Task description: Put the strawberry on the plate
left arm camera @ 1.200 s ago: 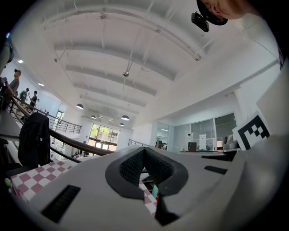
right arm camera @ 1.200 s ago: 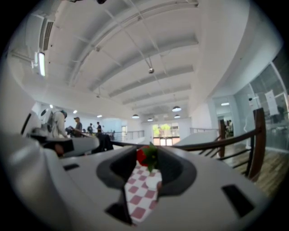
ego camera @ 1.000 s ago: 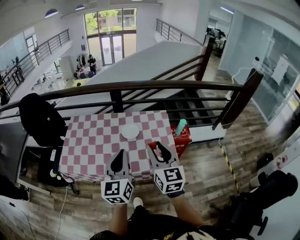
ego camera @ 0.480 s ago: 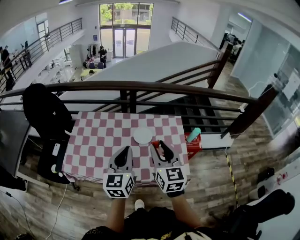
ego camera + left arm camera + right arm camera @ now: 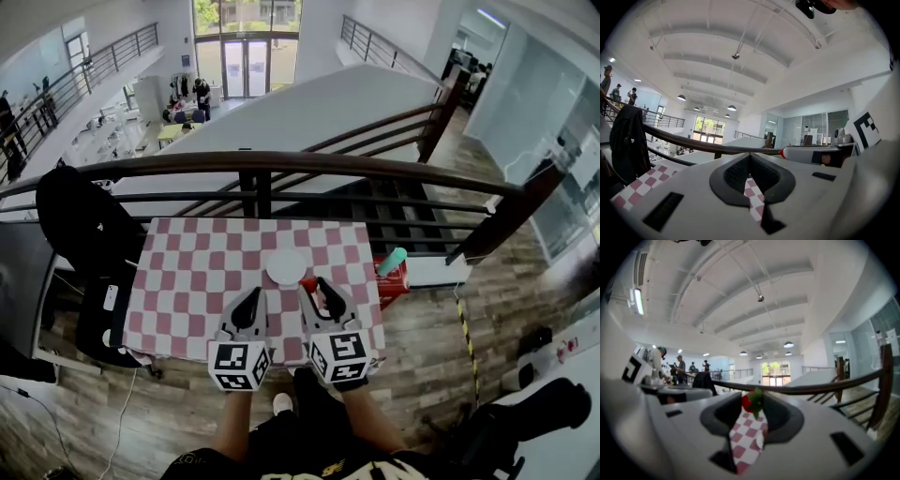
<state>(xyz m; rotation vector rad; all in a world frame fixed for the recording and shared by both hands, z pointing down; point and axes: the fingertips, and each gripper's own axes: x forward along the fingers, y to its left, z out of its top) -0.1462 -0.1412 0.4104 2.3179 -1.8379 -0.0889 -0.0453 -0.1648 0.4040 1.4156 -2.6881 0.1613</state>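
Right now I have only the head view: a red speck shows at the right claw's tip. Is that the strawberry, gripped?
Observer: Yes. The right gripper view shows the strawberry, red with green leaves, pinched at the tips of the right claw.
Operator: And the other one, anything in it?
Observer: No. In the left gripper view the left claw has its tips together with nothing between them; only checked cloth shows through the gap behind them.

Plate [image 5: 286, 267] on table [image 5: 187, 281], railing [image 5: 281, 162] behind table
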